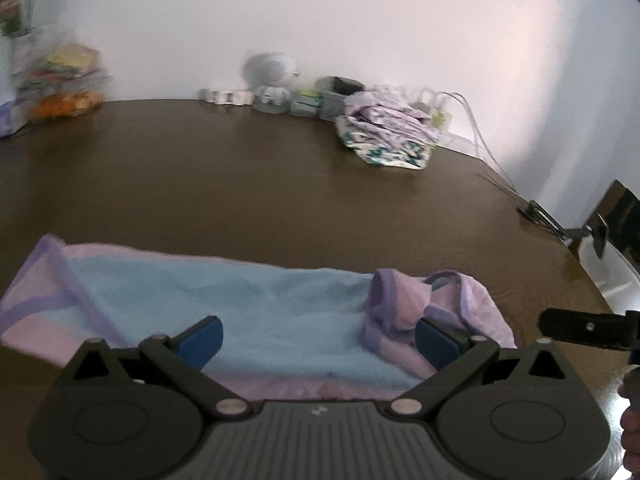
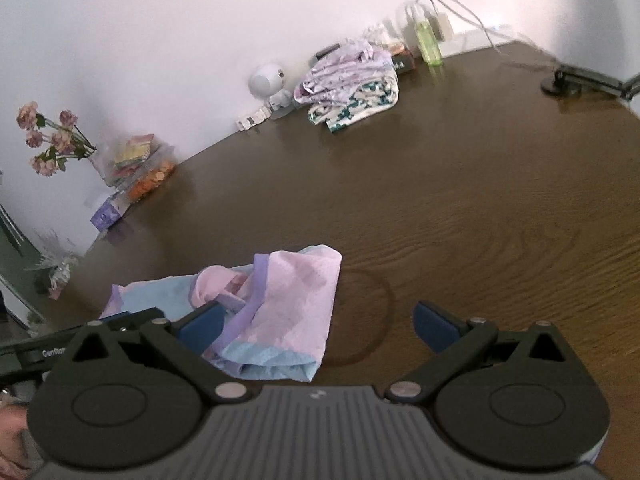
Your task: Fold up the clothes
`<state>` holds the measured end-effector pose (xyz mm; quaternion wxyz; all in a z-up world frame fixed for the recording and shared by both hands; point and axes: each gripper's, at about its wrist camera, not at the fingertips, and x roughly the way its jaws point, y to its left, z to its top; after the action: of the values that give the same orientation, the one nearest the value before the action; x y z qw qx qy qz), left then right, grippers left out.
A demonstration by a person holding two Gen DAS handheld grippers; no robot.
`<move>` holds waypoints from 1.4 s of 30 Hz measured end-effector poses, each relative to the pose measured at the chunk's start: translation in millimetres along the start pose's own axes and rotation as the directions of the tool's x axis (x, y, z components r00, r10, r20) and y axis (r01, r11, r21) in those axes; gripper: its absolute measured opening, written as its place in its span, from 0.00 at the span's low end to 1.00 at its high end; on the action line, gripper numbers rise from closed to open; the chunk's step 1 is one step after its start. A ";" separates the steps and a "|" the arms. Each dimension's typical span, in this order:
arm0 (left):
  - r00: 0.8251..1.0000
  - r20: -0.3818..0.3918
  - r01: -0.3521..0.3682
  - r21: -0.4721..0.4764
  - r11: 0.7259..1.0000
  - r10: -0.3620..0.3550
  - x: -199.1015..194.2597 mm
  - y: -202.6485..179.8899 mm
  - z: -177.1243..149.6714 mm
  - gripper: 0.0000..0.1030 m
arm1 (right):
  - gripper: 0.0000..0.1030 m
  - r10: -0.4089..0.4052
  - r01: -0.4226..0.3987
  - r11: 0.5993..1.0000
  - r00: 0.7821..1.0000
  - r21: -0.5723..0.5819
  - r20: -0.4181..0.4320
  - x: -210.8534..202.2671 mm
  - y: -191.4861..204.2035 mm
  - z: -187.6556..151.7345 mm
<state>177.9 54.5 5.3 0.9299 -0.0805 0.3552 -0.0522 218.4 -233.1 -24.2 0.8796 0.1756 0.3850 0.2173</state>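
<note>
The blue-and-pink garment [image 1: 248, 312] lies along the near edge of the brown wooden table [image 1: 280, 184], its right end bunched into lilac-trimmed folds. The left gripper [image 1: 319, 340] hovers over it with its fingers spread, holding nothing; the right gripper [image 2: 320, 328] is likewise apart, empty, beside the cloth's right edge. Bare tabletop stretches beyond to a pile of folded patterned clothes [image 2: 352, 80] near the wall.

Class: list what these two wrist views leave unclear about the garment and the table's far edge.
- Garment: its near edge is hidden by the left gripper in the left view.
- Its left end is hidden behind the right gripper's finger in the right view.
- Colourful stack: motion-blurred in the left view, contents unreadable.
- Folded pile: too small to count garments.
</note>
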 end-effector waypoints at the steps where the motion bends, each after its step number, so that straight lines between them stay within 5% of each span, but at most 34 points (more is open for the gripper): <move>1: 1.000 -0.001 0.013 0.013 1.000 -0.013 3.8 -3.3 2.7 0.98 | 0.99 -0.002 0.002 1.000 1.000 0.015 -0.008 3.3 -2.7 1.6; 7: 0.992 -0.027 0.125 0.061 0.990 -0.123 23.8 -18.2 14.0 0.83 | 0.88 0.072 -0.068 0.994 0.996 0.092 -0.049 19.7 -14.8 6.5; 12: 0.976 -0.109 0.199 0.082 0.976 -0.190 41.6 -22.9 11.4 0.46 | 0.69 0.095 -0.087 0.988 0.994 0.123 -0.058 28.0 -16.0 8.7; 14: 0.973 -0.118 0.209 0.074 0.975 -0.199 46.0 -20.5 9.2 0.40 | 0.60 0.112 -0.101 0.984 0.992 0.149 -0.065 31.6 -19.4 8.3; 16: 0.972 -0.114 0.216 0.078 0.973 -0.206 47.0 -19.3 8.7 0.40 | 0.29 0.129 -0.115 0.978 0.989 0.175 -0.071 35.2 -23.0 7.9; 18: 0.972 -0.112 0.219 0.087 0.972 -0.209 46.9 -19.5 7.2 0.40 | 0.13 0.169 -0.146 0.961 0.982 0.233 -0.084 43.4 -31.9 6.1; 27: 0.967 -0.106 0.240 0.085 0.967 -0.231 45.9 -15.5 6.4 0.40 | 0.07 0.183 -0.150 0.946 0.979 0.289 -0.092 53.7 -37.7 8.5; 37: 0.956 -0.028 0.293 0.114 0.949 -0.291 26.2 -13.5 22.9 0.42 | 0.05 0.031 -0.026 0.996 0.998 0.083 -0.063 20.5 -6.3 32.3; 42: 0.941 -0.115 0.331 0.116 0.937 -0.318 47.3 -22.5 24.7 0.17 | 0.05 -0.036 0.035 0.999 0.999 -0.030 -0.041 11.6 16.6 38.6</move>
<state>228.7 27.9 -3.2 0.8939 -0.0729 0.3763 -0.2323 250.4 -218.6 1.6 0.8777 0.1512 0.4029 0.2108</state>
